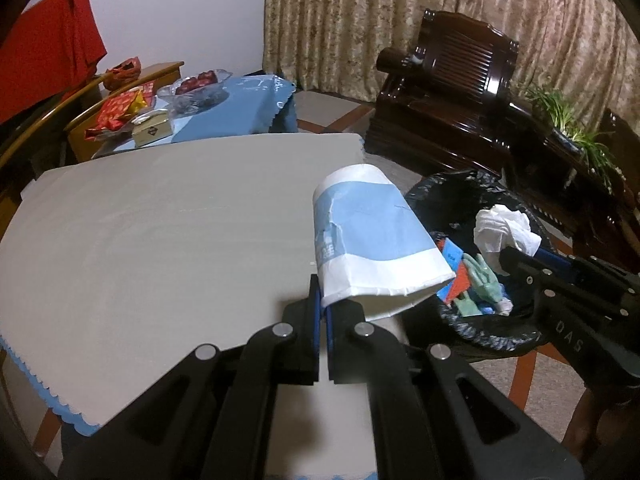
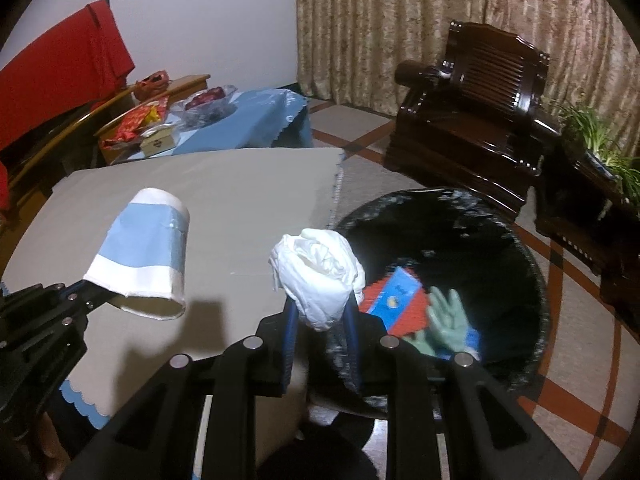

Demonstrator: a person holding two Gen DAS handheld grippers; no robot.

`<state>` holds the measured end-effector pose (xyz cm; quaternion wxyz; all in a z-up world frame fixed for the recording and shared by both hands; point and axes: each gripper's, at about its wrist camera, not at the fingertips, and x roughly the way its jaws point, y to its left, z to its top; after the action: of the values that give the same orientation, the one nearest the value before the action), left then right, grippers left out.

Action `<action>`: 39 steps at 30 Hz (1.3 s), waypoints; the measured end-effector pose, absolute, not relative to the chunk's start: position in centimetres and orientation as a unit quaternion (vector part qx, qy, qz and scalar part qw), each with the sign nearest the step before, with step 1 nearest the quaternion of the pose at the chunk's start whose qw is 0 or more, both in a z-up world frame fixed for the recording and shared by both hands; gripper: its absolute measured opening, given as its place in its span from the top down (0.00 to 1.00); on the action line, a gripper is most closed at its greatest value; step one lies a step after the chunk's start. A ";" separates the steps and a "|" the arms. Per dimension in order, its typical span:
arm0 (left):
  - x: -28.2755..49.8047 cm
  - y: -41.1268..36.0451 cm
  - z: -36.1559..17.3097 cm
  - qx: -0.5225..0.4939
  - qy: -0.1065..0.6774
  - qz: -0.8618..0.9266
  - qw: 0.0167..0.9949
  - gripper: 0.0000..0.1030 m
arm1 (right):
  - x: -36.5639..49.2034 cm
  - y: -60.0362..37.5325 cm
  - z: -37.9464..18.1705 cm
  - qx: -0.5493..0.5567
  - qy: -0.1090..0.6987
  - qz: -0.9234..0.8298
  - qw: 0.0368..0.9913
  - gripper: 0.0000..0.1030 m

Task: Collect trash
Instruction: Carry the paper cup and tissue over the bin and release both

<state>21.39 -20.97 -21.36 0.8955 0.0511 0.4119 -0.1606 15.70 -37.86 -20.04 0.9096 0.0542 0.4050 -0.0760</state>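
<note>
Both pieces of trash are off the bench (image 1: 140, 220) and in the grippers, so the picking up looks done and the dropping is what remains.

The left gripper (image 1: 323, 300) has its jaws pressed together on the rim of a crushed paper cup (image 1: 372, 240), white with a blue band. The cup lies on its side in the air, its open mouth toward the camera, over the bench's right edge and partly over the bin's near rim as the left view shows it. From the right view the cup (image 2: 144, 256) hangs above the bench, well left of the bin.

The right gripper (image 2: 320, 316) has its jaws clamped on a crumpled white tissue (image 2: 316, 276), a soft wad that bulges out above the jaws. It sits just at the bin's left rim, not yet clearly over the opening.

The bin (image 2: 520, 248), lined with a black bag, stands on the floor just beside the bench. It already holds a red and blue packet (image 2: 394, 300) and a green glove (image 2: 448, 316), so part of the collecting is finished.

The grey bench top shows no other litter in either view, so these two items seem to be the last. What is left, as I judge it: bring each gripper over the bin's mouth and let go, the tissue first since it is nearer.
</note>
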 end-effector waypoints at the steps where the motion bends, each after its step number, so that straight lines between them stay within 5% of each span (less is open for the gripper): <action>1: 21.4 -21.3 -21.3 0.051 0.412 -0.162 0.895 0.98 | 15.6 -38.5 -20.0 0.055 0.406 -0.079 0.909 0.79; 31: 23.5 -37.6 -27.3 0.073 0.469 -0.215 0.854 0.98 | 17.9 -55.1 -26.2 0.098 0.453 -0.138 0.875 0.78; 39: 24.8 -39.5 -29.9 0.097 0.484 -0.215 0.843 0.88 | 19.0 -56.8 -28.8 0.113 0.473 -0.143 0.862 0.69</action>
<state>24.79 -39.48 -29.93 0.8428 0.0968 0.4839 -0.2151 18.96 -56.83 -28.79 0.8620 0.1125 0.4733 -0.1427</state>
